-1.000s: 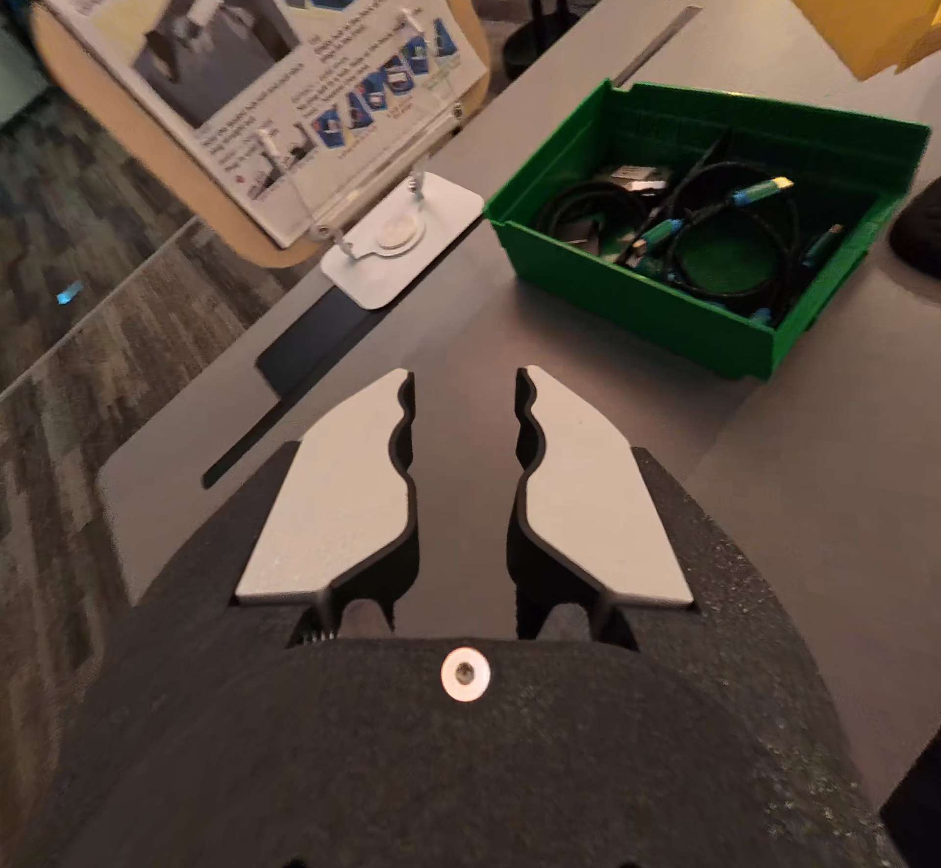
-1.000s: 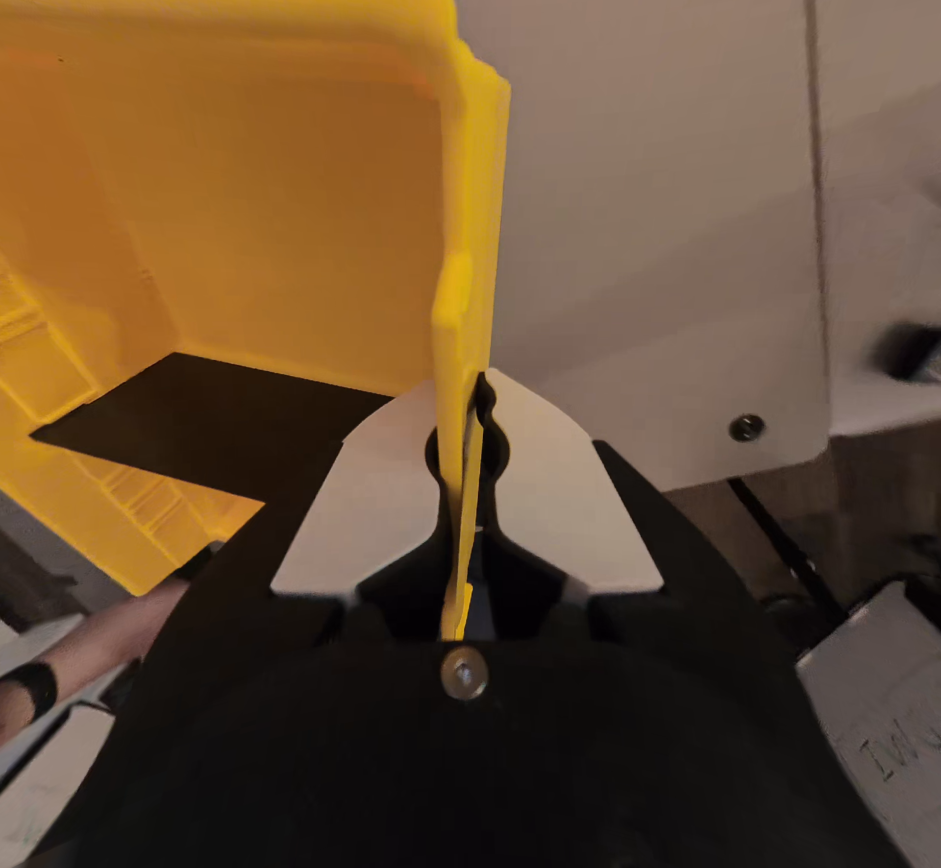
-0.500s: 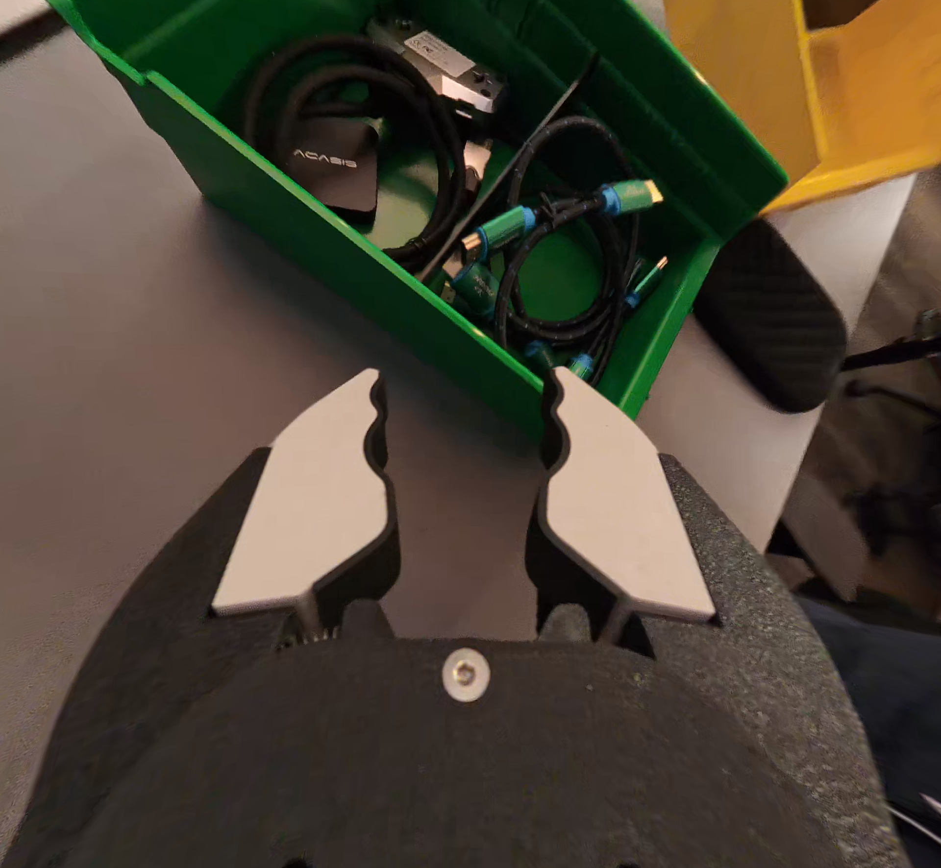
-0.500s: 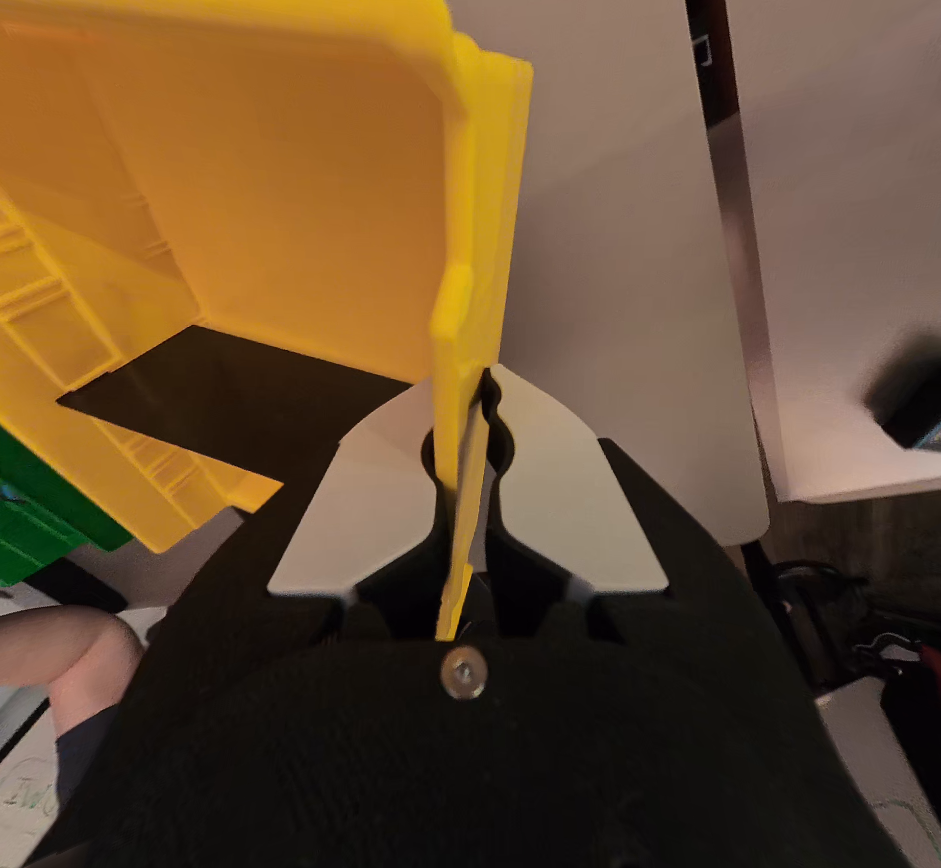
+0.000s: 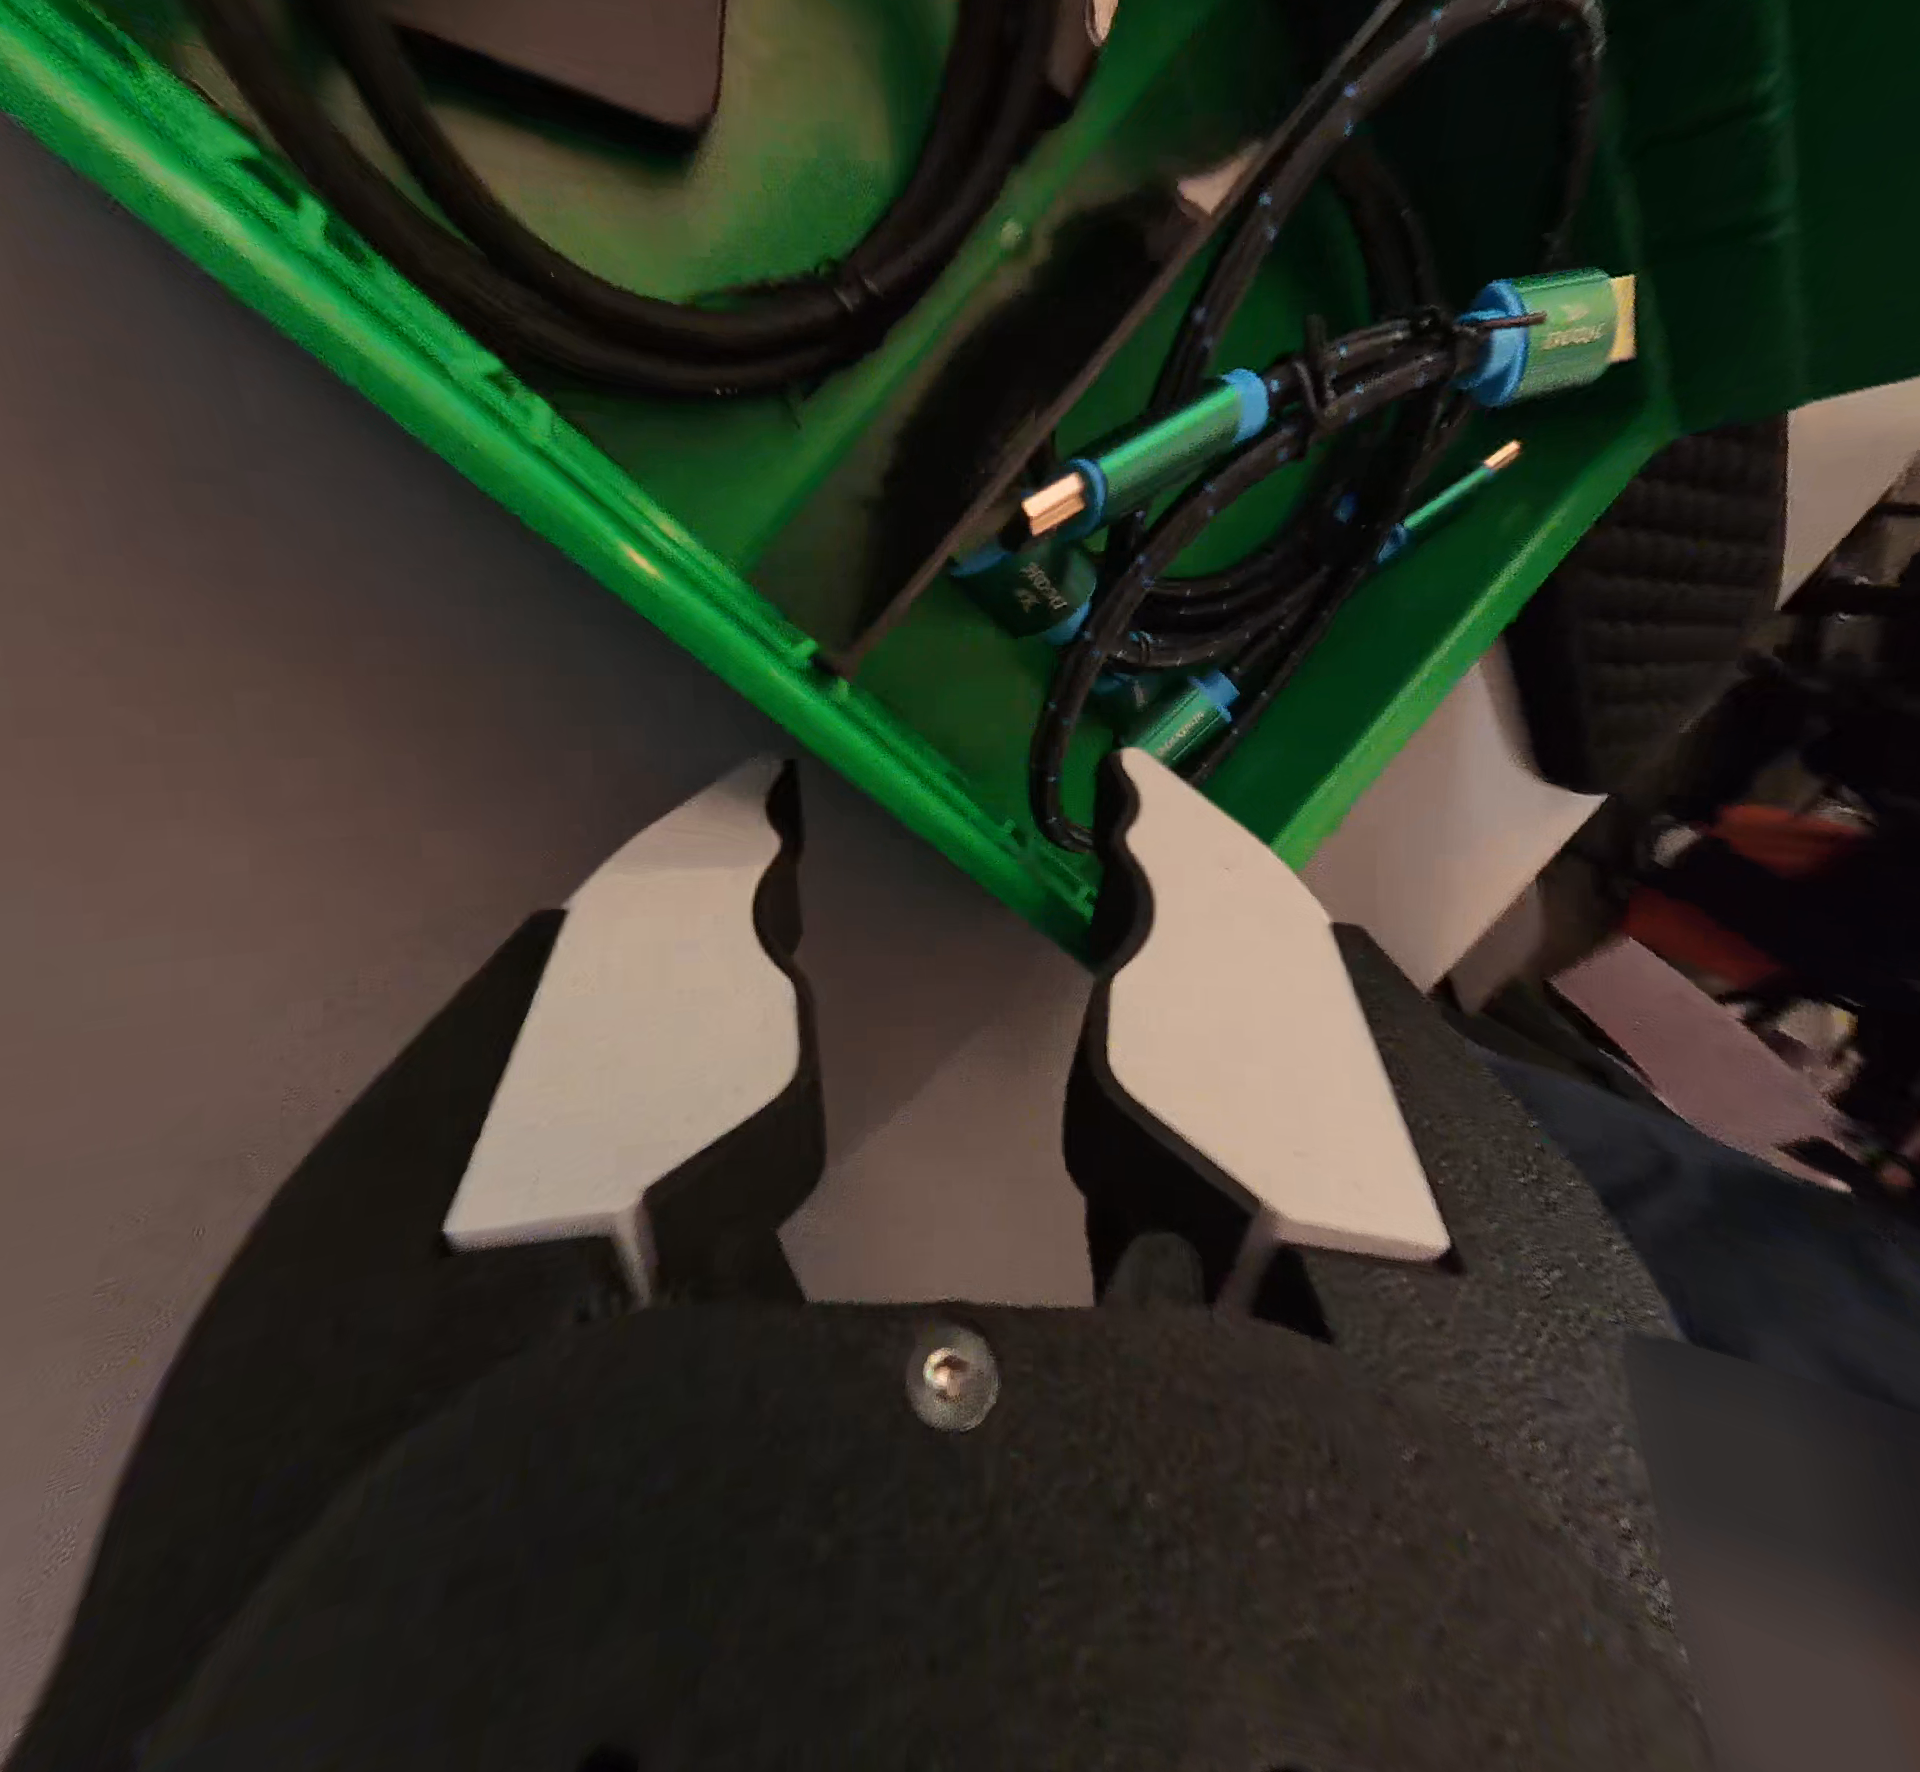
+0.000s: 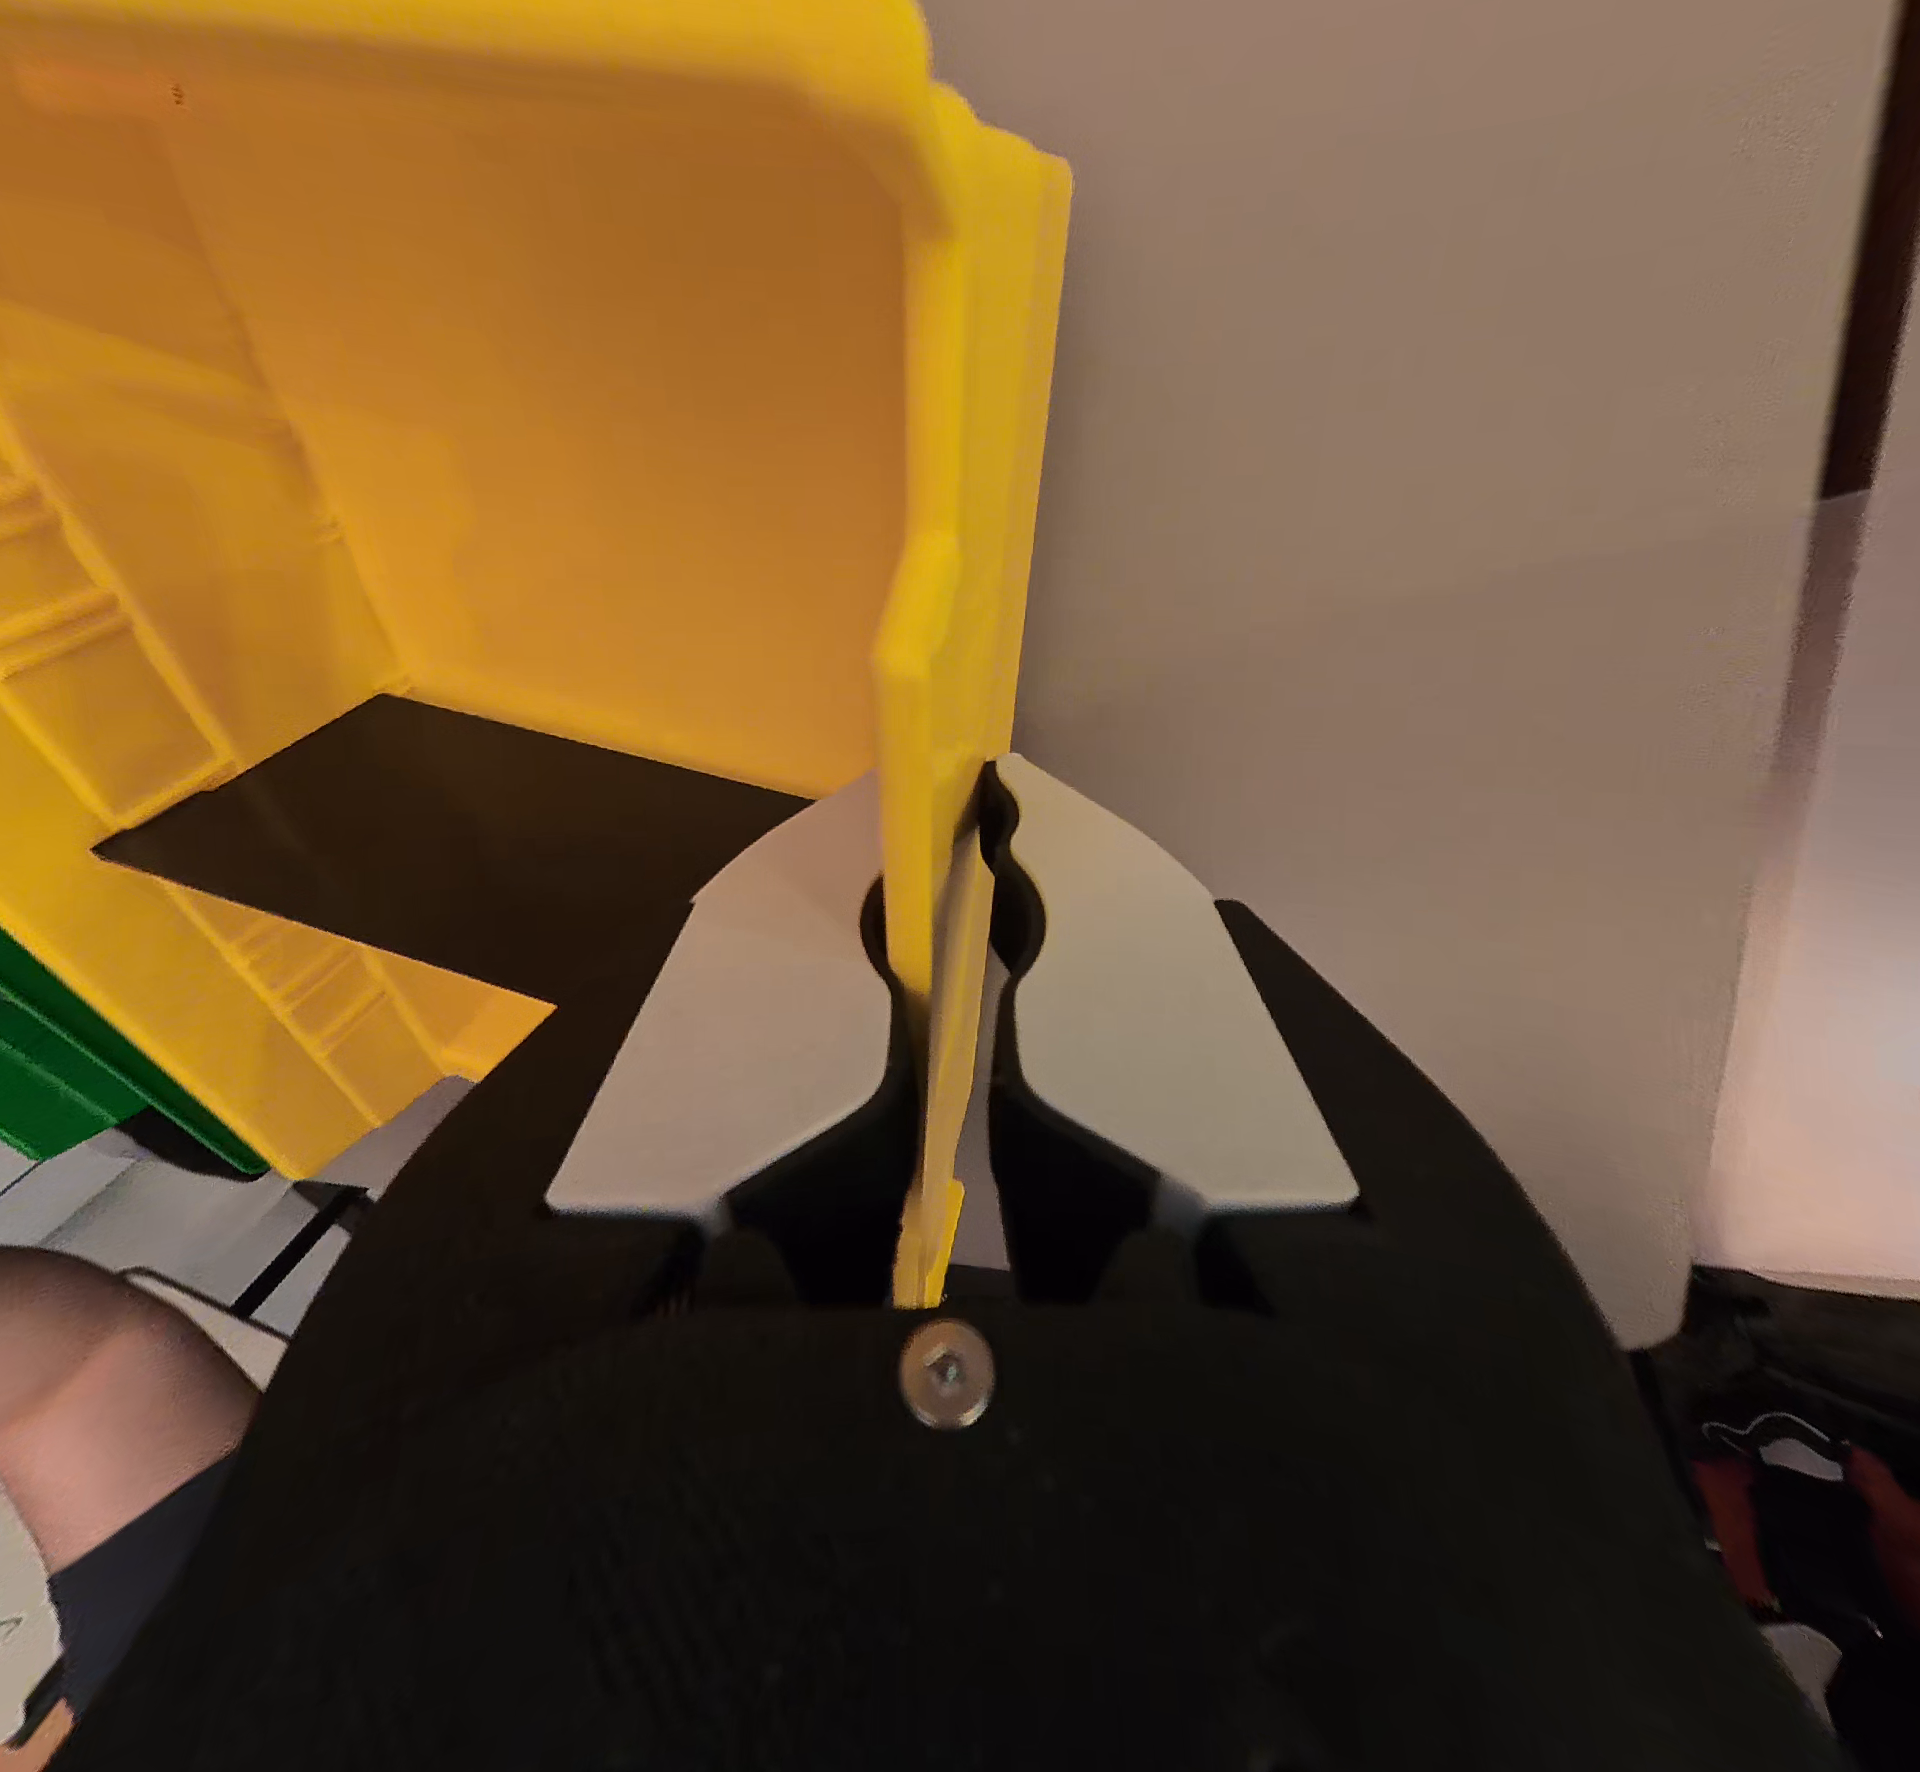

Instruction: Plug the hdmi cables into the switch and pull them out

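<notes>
Cables (image 5: 1299,434) lie in the bin (image 5: 436,351), right of its divider (image 5: 1143,320).

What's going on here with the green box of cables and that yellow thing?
A person works two hand-held grippers. The left tool is open at the near corner of the green bin, which holds coiled HDMI cables with green plugs; it grips nothing. The right tool is shut on the wall of a yellow bin, held over a pale table. No cable is plugged in.

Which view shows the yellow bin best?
The right wrist view: the yellow bin fills its left half, with one wall clamped in the right gripper. The left wrist view shows no yellow bin, only the green bin with cables.
</notes>
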